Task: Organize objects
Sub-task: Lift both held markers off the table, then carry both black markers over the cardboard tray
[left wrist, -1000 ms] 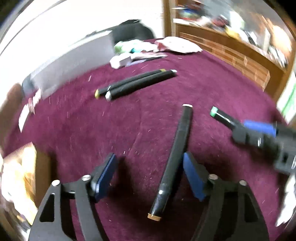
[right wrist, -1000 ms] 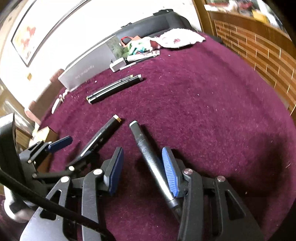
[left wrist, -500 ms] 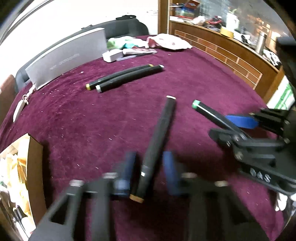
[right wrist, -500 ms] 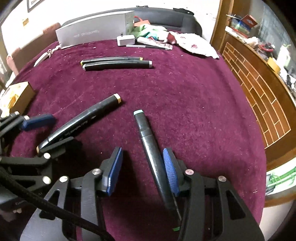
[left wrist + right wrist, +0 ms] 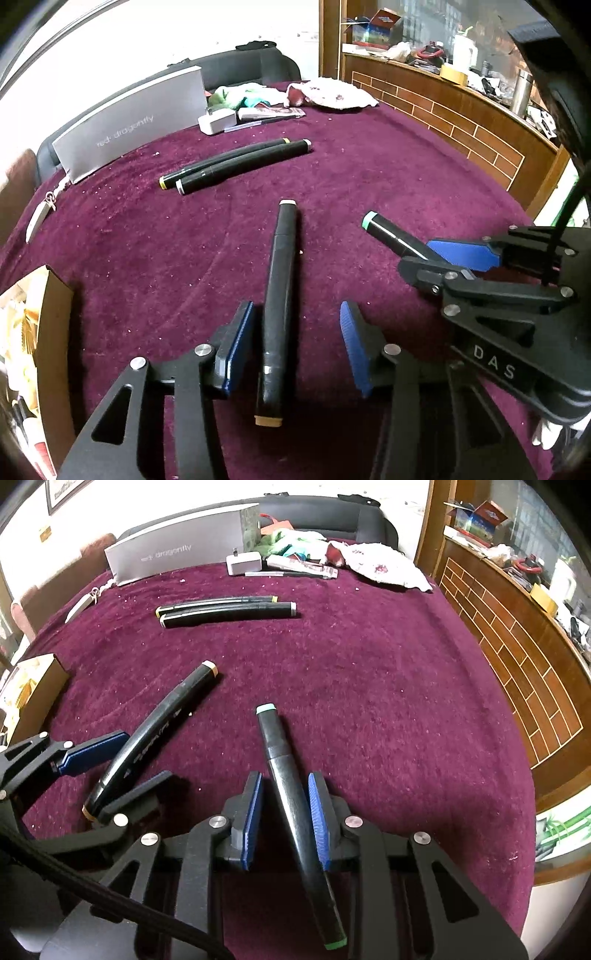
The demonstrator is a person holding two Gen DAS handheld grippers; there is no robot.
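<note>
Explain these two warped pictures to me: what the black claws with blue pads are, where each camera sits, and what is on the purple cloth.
No robot here: a person holds a two-finger gripper in each hand, each carrying a fisheye camera looking along its fingers. In the left view, the left gripper is opening around the tan-capped marker. In the right view, the right gripper is closing around the green-capped marker; a gap remains at one pad. Two more markers lie side by side further back on the purple cloth, near a grey box.

Four black markers (image 5: 277, 306) lie on maroon cloth (image 5: 369, 177).
</note>
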